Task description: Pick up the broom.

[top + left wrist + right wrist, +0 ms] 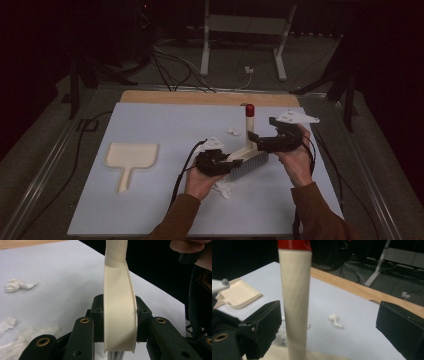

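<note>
We are holding the brush (248, 159) just above the middle of the worktop (150, 210), handle standing upright with its red tip on top. Our left gripper (220, 162) is gripping the cream base of the brush, its fingers (98, 315) closed tight on both sides. Our right gripper (261, 141) is sitting at the handle with fingers (265, 322) spread open either side, not pressing it. Paper scraps (232, 132) are lying near the brush; the dustpan (131, 156) is lying well apart at the left.
</note>
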`<move>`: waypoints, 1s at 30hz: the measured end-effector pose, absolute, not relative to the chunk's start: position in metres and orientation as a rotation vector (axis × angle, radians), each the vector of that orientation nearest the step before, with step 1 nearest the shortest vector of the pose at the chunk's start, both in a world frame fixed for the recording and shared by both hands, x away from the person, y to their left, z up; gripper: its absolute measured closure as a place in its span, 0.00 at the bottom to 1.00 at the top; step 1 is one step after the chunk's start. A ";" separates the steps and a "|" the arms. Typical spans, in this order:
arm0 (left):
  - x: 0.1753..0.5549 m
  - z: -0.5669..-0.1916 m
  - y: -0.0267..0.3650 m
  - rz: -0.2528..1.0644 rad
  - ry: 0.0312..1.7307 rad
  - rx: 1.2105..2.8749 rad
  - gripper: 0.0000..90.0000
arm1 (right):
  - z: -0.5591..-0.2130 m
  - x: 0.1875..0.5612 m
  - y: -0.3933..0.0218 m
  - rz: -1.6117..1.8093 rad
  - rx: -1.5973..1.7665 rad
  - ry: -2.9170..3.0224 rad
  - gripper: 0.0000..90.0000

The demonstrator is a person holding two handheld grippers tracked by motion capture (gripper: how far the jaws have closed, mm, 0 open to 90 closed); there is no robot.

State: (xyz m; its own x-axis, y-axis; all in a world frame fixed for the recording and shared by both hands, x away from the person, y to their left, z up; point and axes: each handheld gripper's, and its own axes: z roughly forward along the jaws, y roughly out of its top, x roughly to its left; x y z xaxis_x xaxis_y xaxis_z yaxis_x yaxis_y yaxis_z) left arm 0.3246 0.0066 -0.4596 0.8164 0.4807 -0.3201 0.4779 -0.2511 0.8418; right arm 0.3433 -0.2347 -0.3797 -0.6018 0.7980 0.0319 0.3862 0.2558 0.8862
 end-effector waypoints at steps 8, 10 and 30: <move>0.329 -0.454 0.028 0.022 0.713 1.894 0.78 | -0.383 0.349 -0.231 1.288 1.088 2.145 0.01; 0.329 -0.453 0.033 0.026 0.707 1.897 0.78 | -0.385 0.351 -0.229 1.277 1.084 2.171 0.00; 0.332 -0.443 0.086 0.048 0.618 1.929 0.78 | -0.399 0.358 -0.199 1.297 0.897 2.438 0.02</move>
